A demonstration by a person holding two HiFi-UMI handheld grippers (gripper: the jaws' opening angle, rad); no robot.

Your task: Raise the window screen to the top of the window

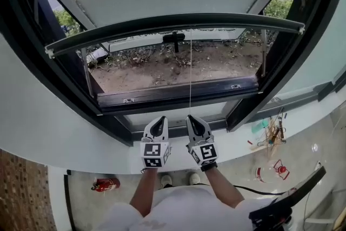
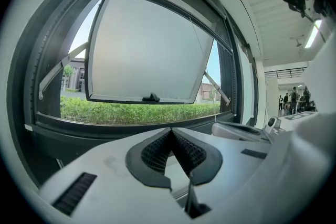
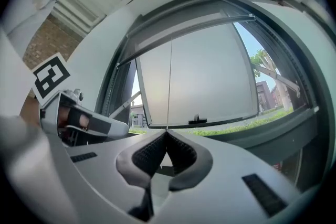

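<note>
While the window frame (image 1: 178,96) stands open to the outdoors, the screen bar (image 1: 173,25) sits high in that frame, close to its top. A thin cord (image 1: 190,73) drops from the bar to the frame's lower edge, and there the right gripper (image 1: 194,119) pinches it tight. Just below the frame, alongside, the left gripper (image 1: 160,120) is closed on nothing.

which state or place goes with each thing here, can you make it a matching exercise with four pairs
Things:
1 left claw
2 right claw
3 window pane
4 red fire extinguisher

States or places:
a shut on the thin cord
b swung outward
c shut, nothing in it
d on the floor, below the sill

Pairs: 1-c, 2-a, 3-b, 4-d
</note>
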